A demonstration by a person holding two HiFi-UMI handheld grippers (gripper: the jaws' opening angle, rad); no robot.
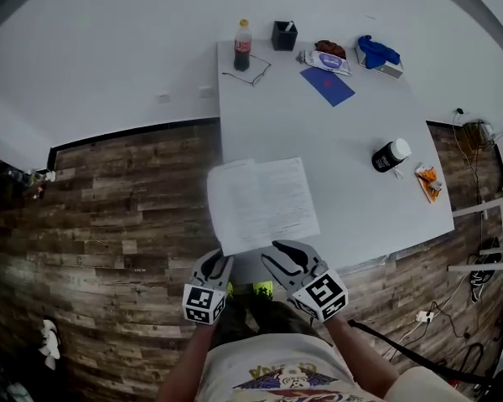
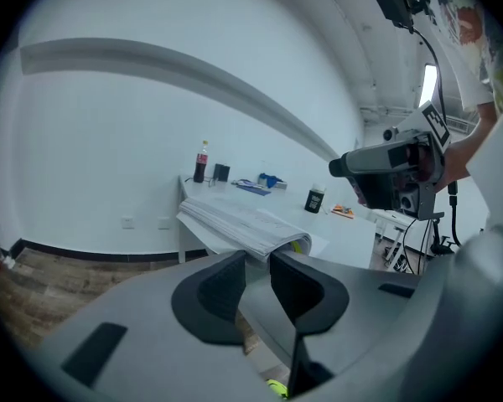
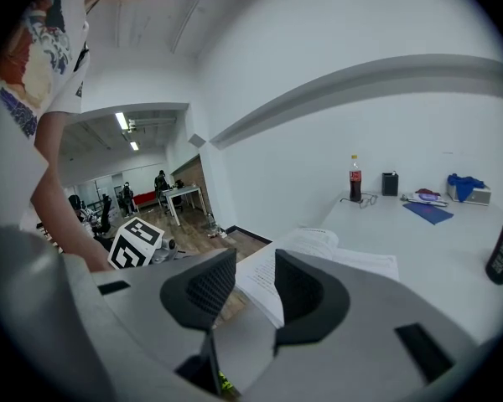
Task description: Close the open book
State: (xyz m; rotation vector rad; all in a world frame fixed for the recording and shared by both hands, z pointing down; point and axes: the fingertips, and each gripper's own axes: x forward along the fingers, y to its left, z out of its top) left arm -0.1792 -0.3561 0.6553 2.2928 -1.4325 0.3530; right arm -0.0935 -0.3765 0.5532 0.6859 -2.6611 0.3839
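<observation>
Book (image 1: 262, 203) wide open, flat on the tabletop (image 1: 352, 124), both halves spread with printed pages up, just ahead of the two sets of fingers at the near edge; left half jutting a little past the tabletop's side over the floor (image 1: 126, 199). Left fingers (image 2: 216, 287) part open, nothing in the gap, tips just short of the near left corner, page stack showing right beyond them; touching or barely apart, impossible to tell. Right fingers (image 3: 306, 296) likewise apart and empty, tips close to the near edge of the right page, paper seen through the gap but not pinched. Nothing of the closing done yet: no page lifted, no cover raised. Judged stage: approach, just before first contact. Left to do, by that reading: get under or onto one half, most likely the overhanging left one with its free edge, swing it over the middle, lay it on the other half and press flat, perhaps with the other fingers steadying the resting side. Bottle (image 1: 243, 46), jar (image 1: 391, 155) and other clutter well beyond the fingers, clear of any such swing.
</observation>
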